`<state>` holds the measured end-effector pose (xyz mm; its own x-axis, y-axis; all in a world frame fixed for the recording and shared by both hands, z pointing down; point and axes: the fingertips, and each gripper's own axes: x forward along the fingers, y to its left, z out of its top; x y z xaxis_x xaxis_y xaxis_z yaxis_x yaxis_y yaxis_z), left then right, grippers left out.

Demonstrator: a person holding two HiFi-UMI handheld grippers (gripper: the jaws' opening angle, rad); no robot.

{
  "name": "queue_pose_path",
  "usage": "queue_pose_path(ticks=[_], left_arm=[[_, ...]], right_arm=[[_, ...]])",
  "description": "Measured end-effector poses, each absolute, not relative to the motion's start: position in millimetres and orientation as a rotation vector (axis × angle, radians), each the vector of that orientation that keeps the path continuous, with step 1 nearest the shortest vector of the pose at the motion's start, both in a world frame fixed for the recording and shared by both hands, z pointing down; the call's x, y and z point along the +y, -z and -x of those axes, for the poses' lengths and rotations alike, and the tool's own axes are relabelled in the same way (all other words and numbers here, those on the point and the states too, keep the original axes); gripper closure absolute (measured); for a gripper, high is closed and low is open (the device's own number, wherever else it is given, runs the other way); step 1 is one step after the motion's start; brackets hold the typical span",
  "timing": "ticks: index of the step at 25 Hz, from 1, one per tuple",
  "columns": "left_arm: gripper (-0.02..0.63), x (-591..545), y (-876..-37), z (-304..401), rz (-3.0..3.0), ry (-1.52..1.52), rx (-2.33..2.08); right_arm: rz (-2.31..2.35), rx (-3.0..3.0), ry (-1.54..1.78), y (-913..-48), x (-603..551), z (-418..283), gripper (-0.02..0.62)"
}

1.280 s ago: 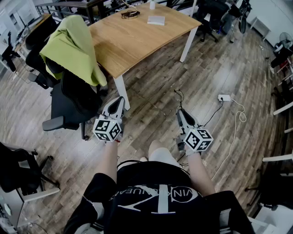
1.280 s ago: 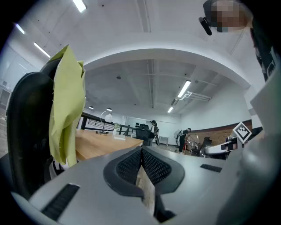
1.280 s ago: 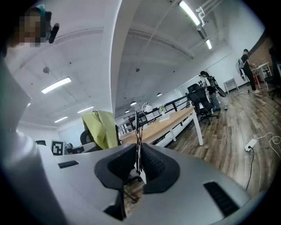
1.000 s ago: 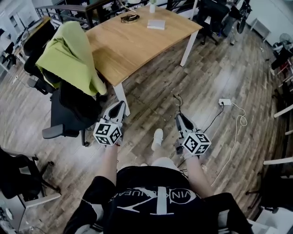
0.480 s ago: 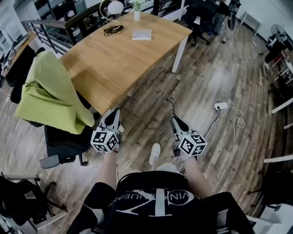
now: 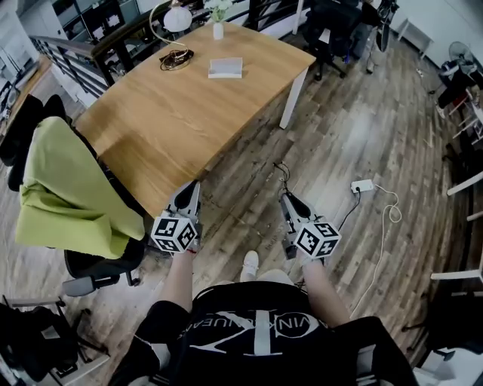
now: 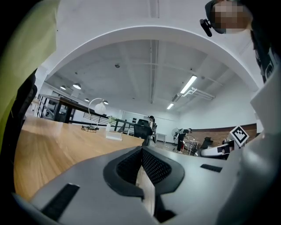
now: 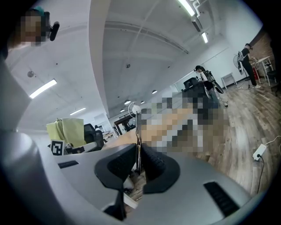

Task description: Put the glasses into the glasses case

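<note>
The glasses (image 6: 175,58) lie as a dark coil at the far end of the wooden table (image 6: 166,121), with a flat white case (image 6: 226,68) to their right. In the left gripper view the glasses (image 7: 90,128) and the case (image 7: 113,135) are small and far off across the tabletop. My left gripper (image 6: 189,190) hangs at the table's near corner, shut and empty. Over the floor to its right, my right gripper (image 6: 286,200) is also shut with nothing in it. Up close, the left gripper (image 7: 141,152) and the right gripper (image 8: 138,149) each show pads closed together.
A black office chair draped with a green cloth (image 6: 68,188) stands left of the table. A lamp (image 6: 177,16) and a small vase (image 6: 218,30) sit at the table's far edge. A power strip (image 6: 362,185) with its cable lies on the wooden floor at right. More chairs stand behind the table.
The person has walked toward the table, so it now sits closer and lower in the head view. The green-draped chair has slid to the left. Both grippers stay shut and level.
</note>
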<state>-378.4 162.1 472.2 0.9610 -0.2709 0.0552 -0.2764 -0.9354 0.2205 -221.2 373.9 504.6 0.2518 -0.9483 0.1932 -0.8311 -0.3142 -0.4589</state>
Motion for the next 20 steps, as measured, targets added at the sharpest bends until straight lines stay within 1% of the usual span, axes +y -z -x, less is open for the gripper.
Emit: queue_pose_path(ticks=[12,20], left_arm=[[0.591,131,-474,302,-2.891,-0.042,-0.449],[0.591,122,-483,273,-2.886,-0.07,-0.44]], right_arm=[[2.185,1.75,0.62,-499,324,144,0.543],[2.186,1.713,0.645,-511,320,117,0.543]])
